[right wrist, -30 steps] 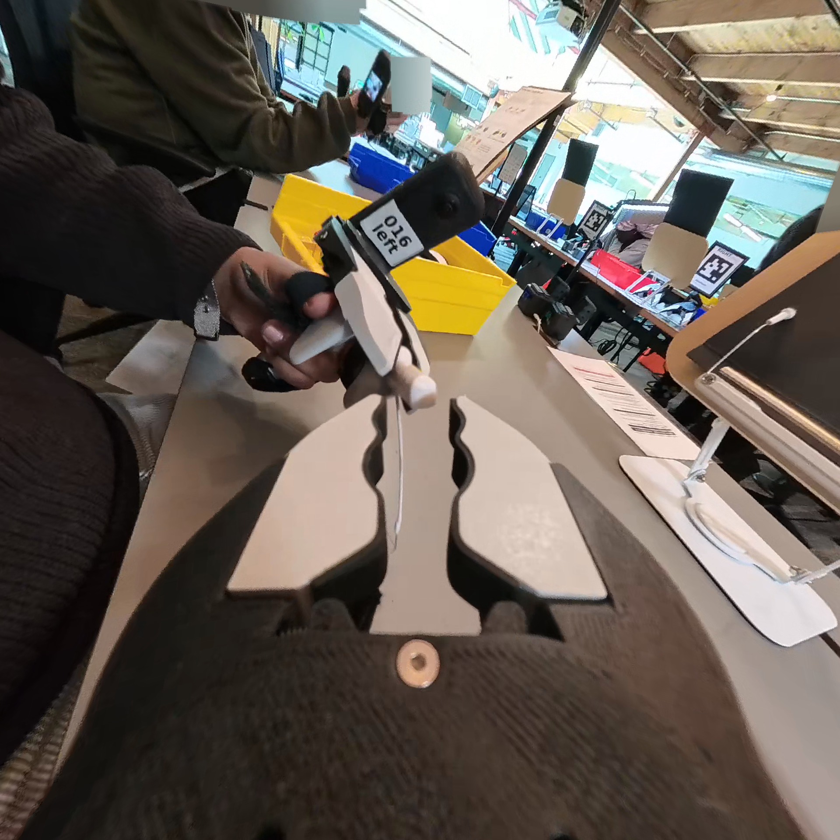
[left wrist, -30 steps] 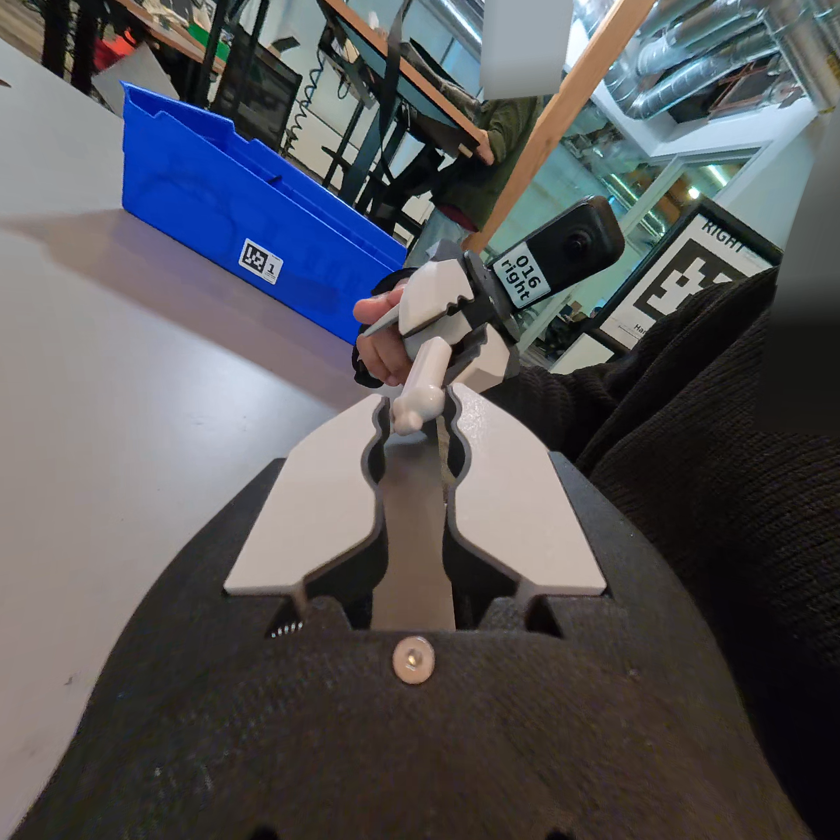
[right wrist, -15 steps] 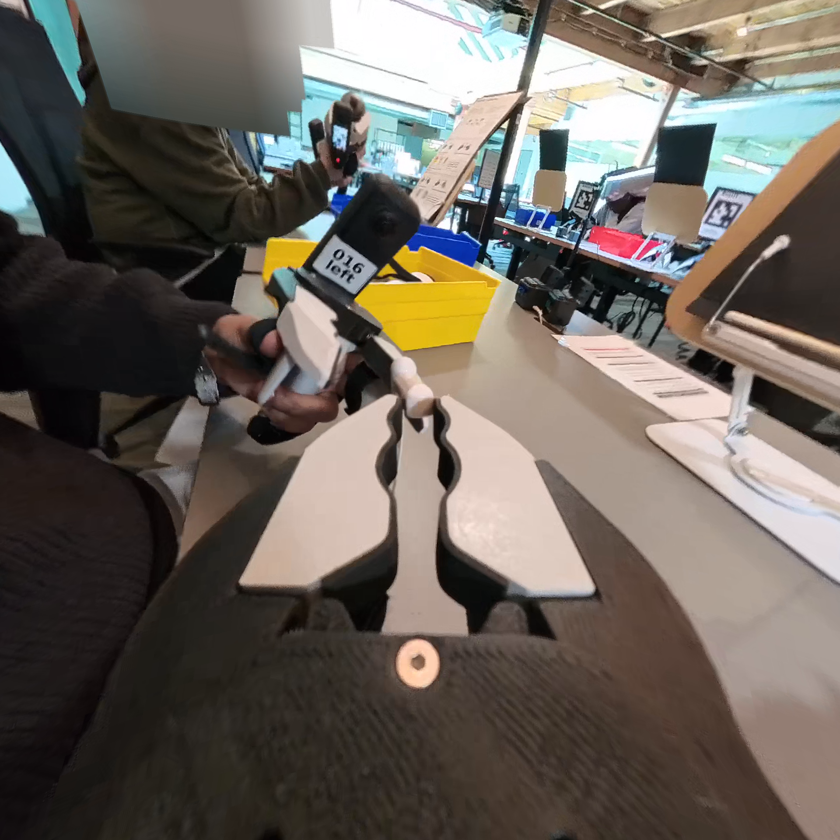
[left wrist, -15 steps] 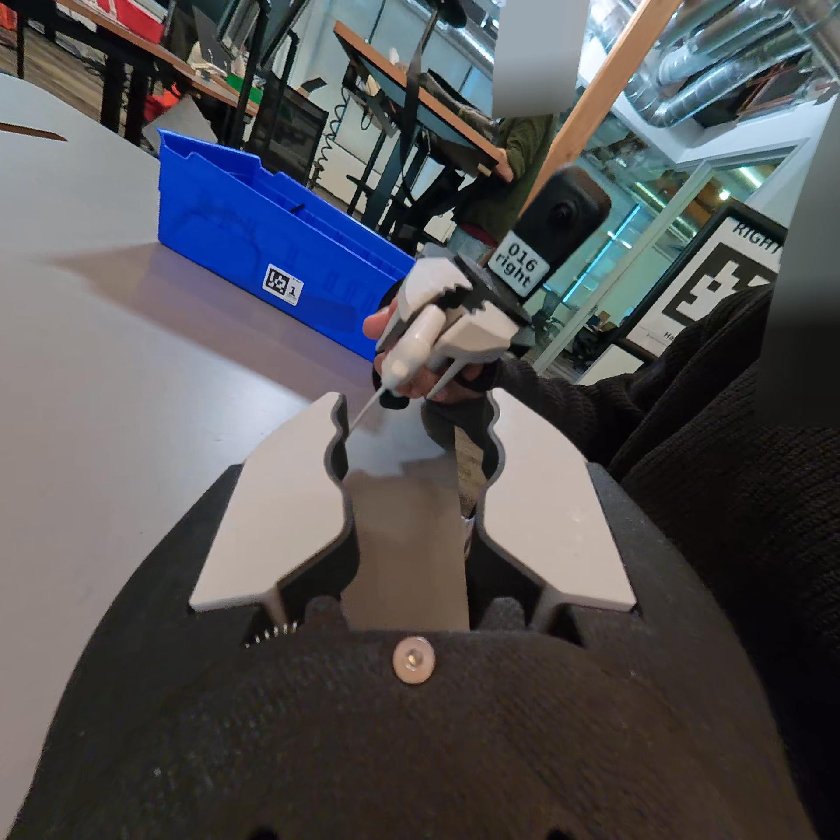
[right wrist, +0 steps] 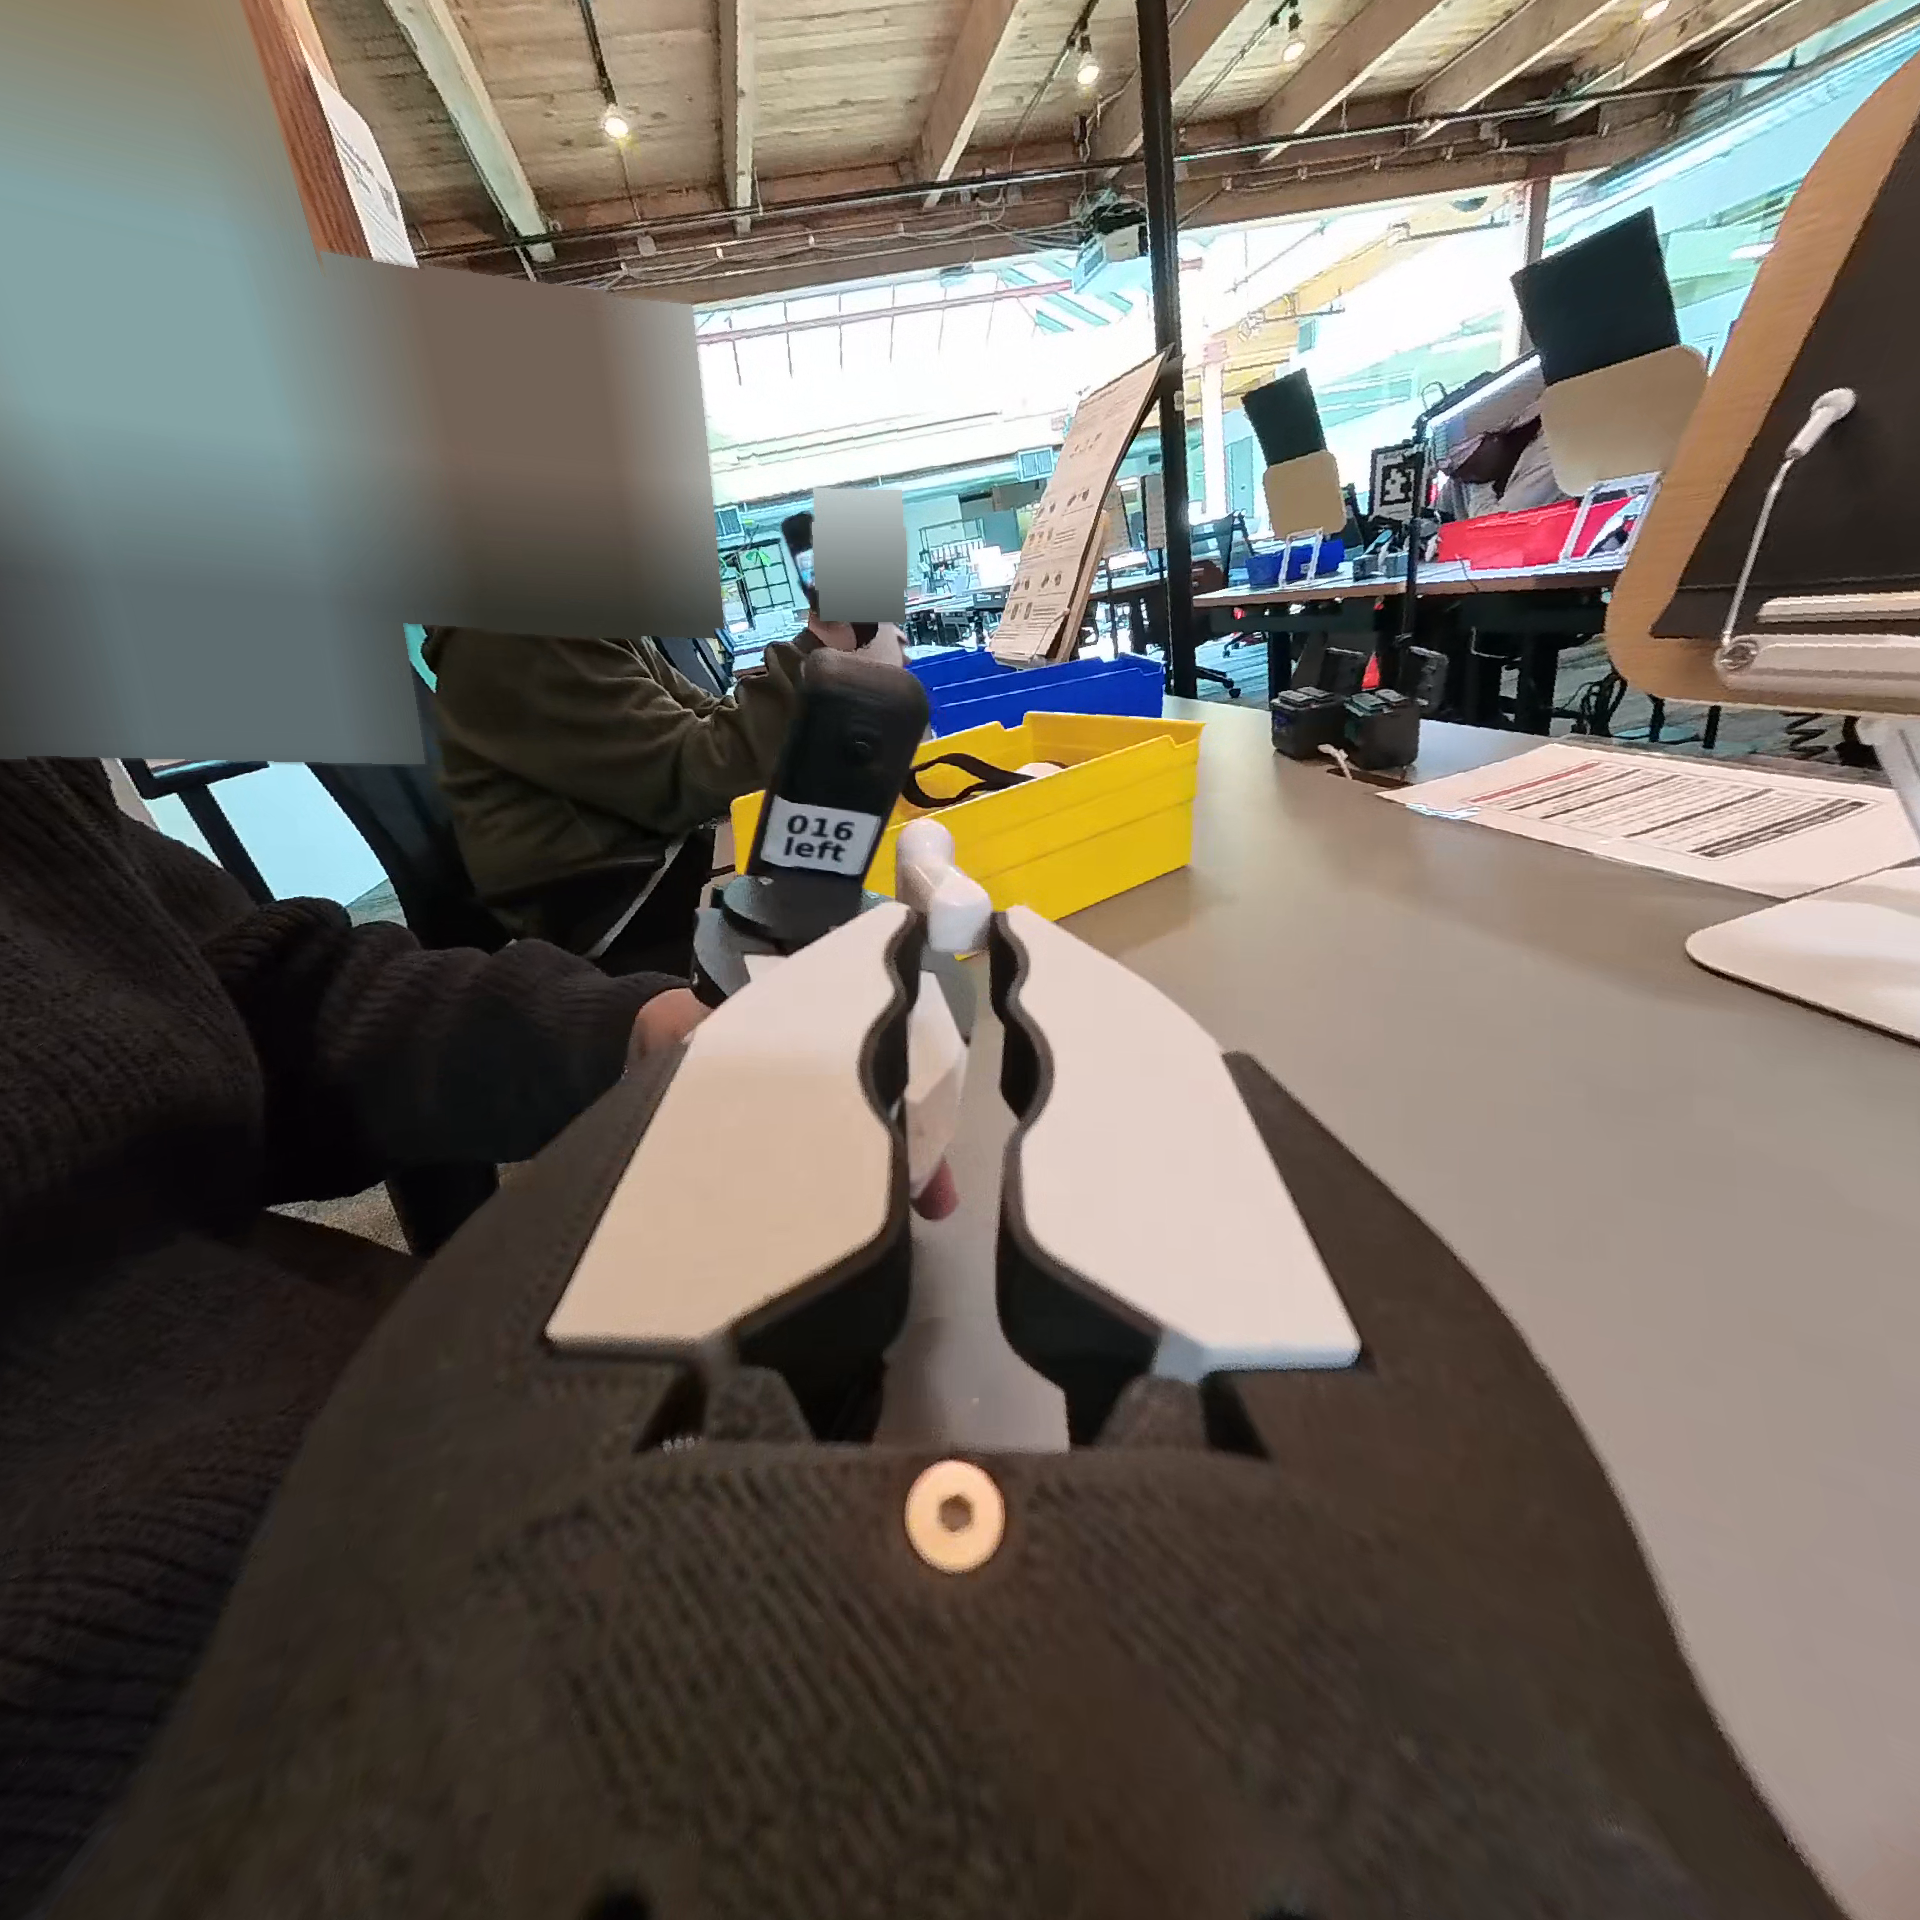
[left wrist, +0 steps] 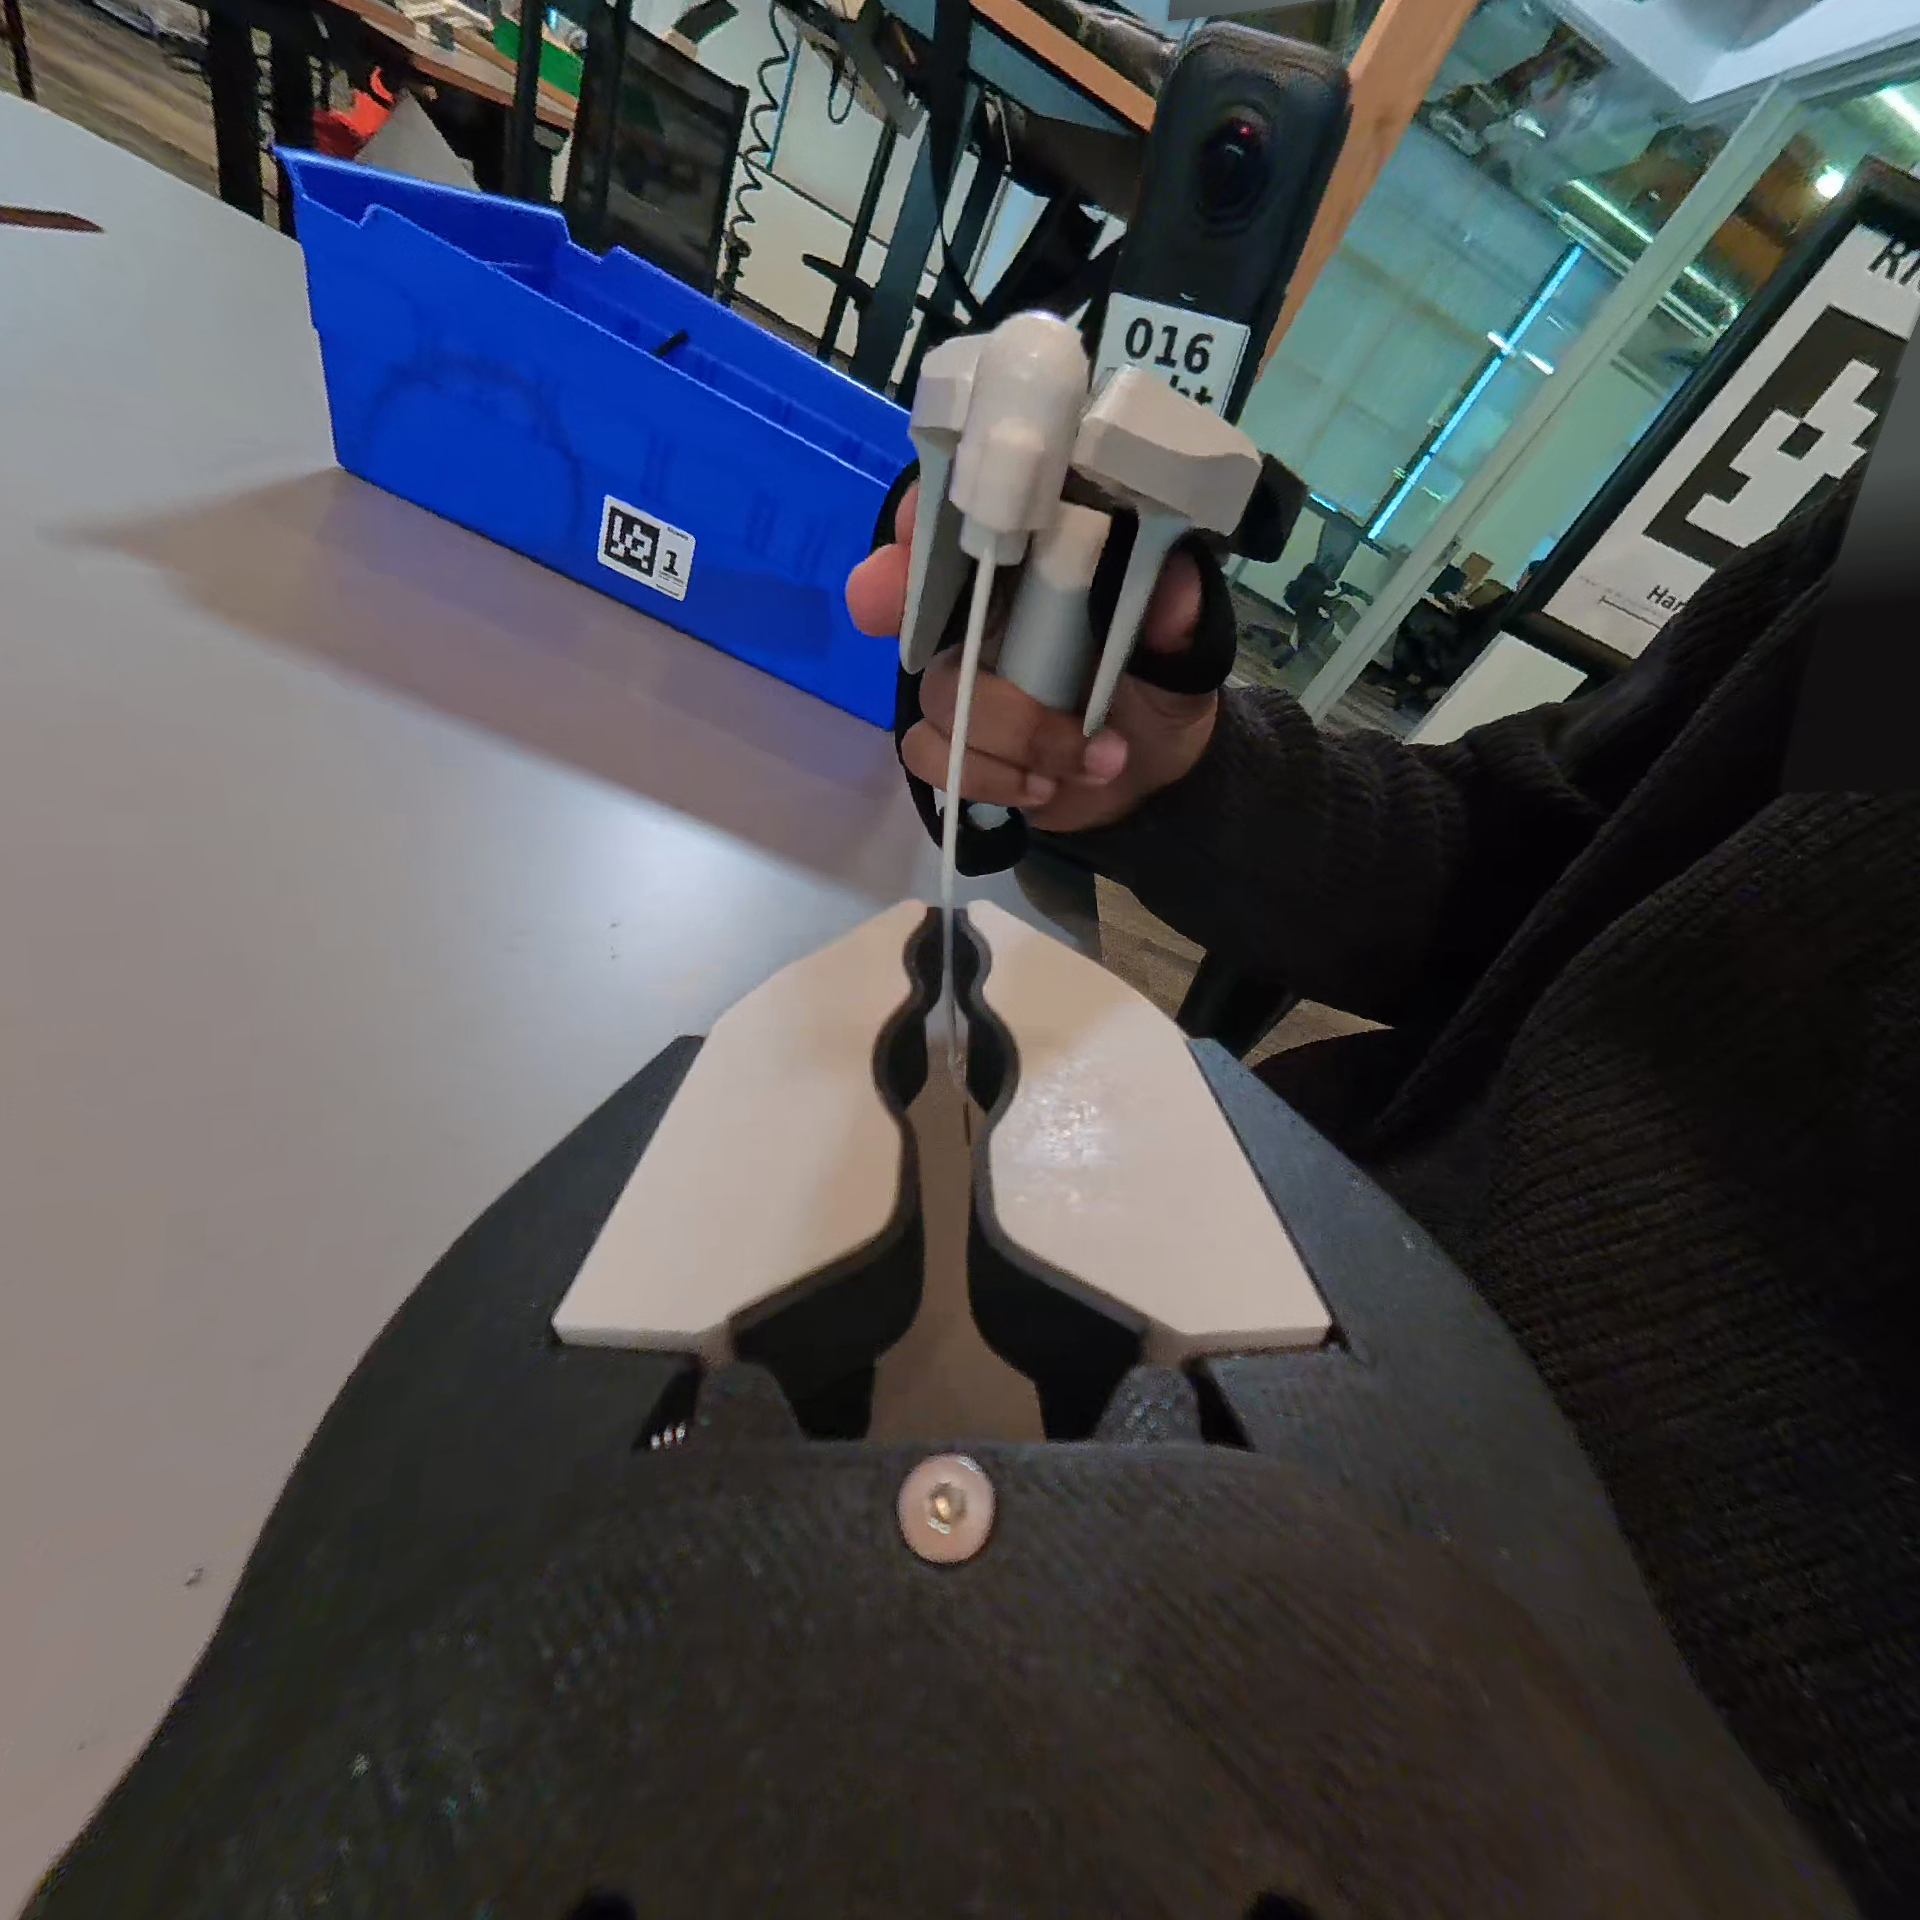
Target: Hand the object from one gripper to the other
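The object is a white tool with a thick handle (left wrist: pixel 1013 436) and a thin white rod (left wrist: pixel 961 727). My right gripper (right wrist: pixel 951 920) is shut on the handle (right wrist: pixel 940 883) at its fingertips. In the left wrist view the right gripper (left wrist: pixel 1049 426) faces me and holds the handle up, with the rod pointing down. My left gripper (left wrist: pixel 945 914) is closed around the lower end of the rod. In the right wrist view the left gripper (right wrist: pixel 935 1060) is mostly hidden behind my right fingers (right wrist: pixel 790 1122). Both grippers are above the grey table (left wrist: pixel 312 935).
A blue bin (left wrist: pixel 540 416) stands on the table at the far left in the left wrist view. A yellow bin (right wrist: pixel 1091 821), a printed sheet (right wrist: pixel 1662 821) and a white stand base (right wrist: pixel 1818 945) lie ahead in the right wrist view. A seated person (right wrist: pixel 582 758) is behind. The left gripper's tips are roughly 8 cm from the right gripper's.
The right gripper took the handle and turned it upright. The left gripper let go of the handle, opened wide, then closed on the thin rod.
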